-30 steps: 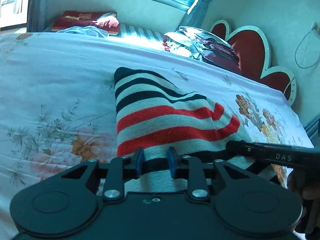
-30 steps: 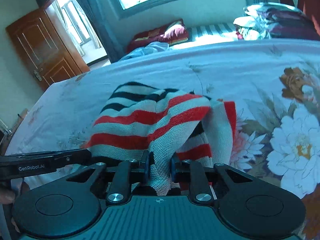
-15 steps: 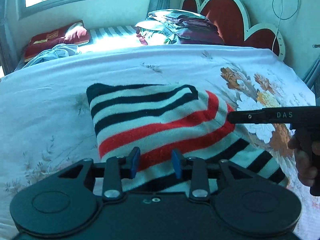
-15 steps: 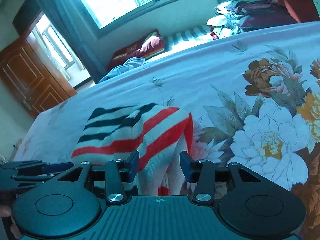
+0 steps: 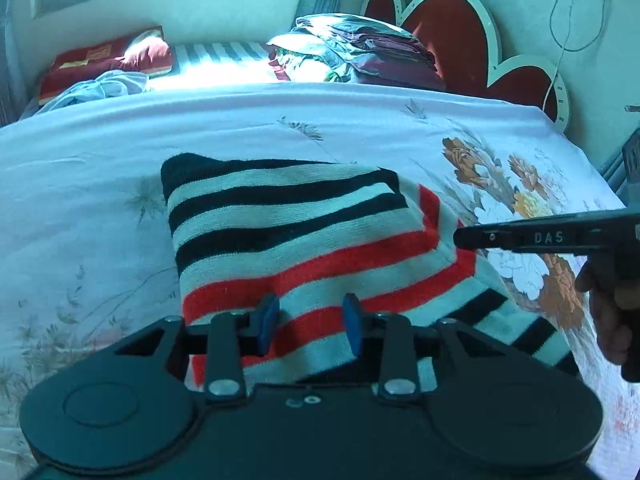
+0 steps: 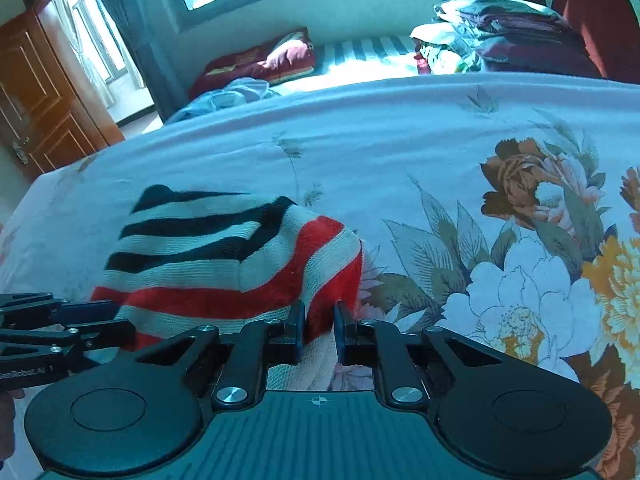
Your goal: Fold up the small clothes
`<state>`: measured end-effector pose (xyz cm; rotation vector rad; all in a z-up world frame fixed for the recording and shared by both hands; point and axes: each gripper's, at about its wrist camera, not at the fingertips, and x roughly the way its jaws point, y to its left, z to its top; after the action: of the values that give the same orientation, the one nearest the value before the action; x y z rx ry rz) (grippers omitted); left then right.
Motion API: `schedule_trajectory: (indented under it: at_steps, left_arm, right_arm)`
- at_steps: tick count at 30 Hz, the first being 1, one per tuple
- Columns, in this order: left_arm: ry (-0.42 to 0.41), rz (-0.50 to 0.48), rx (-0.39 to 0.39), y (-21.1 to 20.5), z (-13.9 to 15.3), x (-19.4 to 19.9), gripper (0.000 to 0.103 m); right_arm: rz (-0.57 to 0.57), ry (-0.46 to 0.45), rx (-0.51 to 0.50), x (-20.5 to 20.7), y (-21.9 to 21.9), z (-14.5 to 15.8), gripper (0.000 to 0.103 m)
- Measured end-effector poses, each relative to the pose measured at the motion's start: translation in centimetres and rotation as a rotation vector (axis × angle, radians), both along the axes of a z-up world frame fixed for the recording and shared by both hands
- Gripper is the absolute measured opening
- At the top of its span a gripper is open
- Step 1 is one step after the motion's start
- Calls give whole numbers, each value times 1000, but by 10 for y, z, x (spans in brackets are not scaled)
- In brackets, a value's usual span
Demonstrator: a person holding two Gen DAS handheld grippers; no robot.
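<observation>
We have the striped knit garment [image 5: 304, 248] lying folded on the floral bedsheet [image 5: 80, 168], black-and-white bands at the far end, red-and-white bands nearer us, one corner turned over on its right side. Our left gripper [image 5: 310, 322] hangs low over the near red stripes, blue fingertips [image 5: 267, 320] set a moderate gap apart, and the knit shows flat in the space between them; the pads are not pinching any cloth that we can see, so that one is loose. Over on the right wrist view, our right gripper [image 6: 319, 330] sits at the garment's right edge, and its jaws are closing right now, down to a narrow gap. Between them we see only a sliver of red knit edge and sheet behind; whether the left finger [image 6: 297, 326] brushes the fabric we cannot tell, but nothing is clamped. In the left view the right gripper's dark body reaches in from the right, its tip beside the folded red corner, a hand [image 5: 612, 320] gripping its handle.
</observation>
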<state>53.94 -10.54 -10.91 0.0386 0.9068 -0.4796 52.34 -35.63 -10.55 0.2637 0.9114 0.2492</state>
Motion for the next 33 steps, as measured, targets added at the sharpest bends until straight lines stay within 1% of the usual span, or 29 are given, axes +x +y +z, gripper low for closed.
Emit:
schedule_trajectory:
  at_steps: [3, 5, 8, 12, 15, 19, 23, 26, 30, 32, 33]
  left_arm:
    - [-27, -16, 6, 5, 1, -26, 32]
    - [-43, -12, 19, 8, 1, -38, 33]
    - [-50, 12, 31, 12, 6, -52, 34]
    - [-60, 8, 73, 17, 10, -67, 34]
    - [-64, -7, 109, 16, 6, -73, 35]
    - [-87, -19, 158, 13, 0, -81, 35]
    - [-103, -21, 169, 14, -5, -84, 35]
    - [-98, -20, 164, 17, -6, -85, 35]
    - [-91, -13, 164, 19, -7, -88, 36]
    - [-77, 4, 159, 21, -7, -90, 39]
    - [-75, 19, 156, 24, -4, -92, 45]
  right_arm:
    - [54, -53, 33, -32, 4, 22, 14]
    - [101, -66, 23, -53, 15, 29, 14]
    - [147, -86, -38, -81, 29, 33, 14]
    - [162, -73, -73, -105, 36, 26, 14]
    - [153, -35, -112, -108, 36, 11, 14]
    - [128, 12, -75, -106, 30, -7, 14]
    - [74, 15, -45, -109, 27, -20, 14]
    - [44, 13, -43, -111, 29, -21, 14]
    - [41, 21, -56, -110, 31, -17, 14]
    - [42, 20, -61, -110, 31, -12, 14]
    - [42, 12, -61, -112, 32, -7, 14]
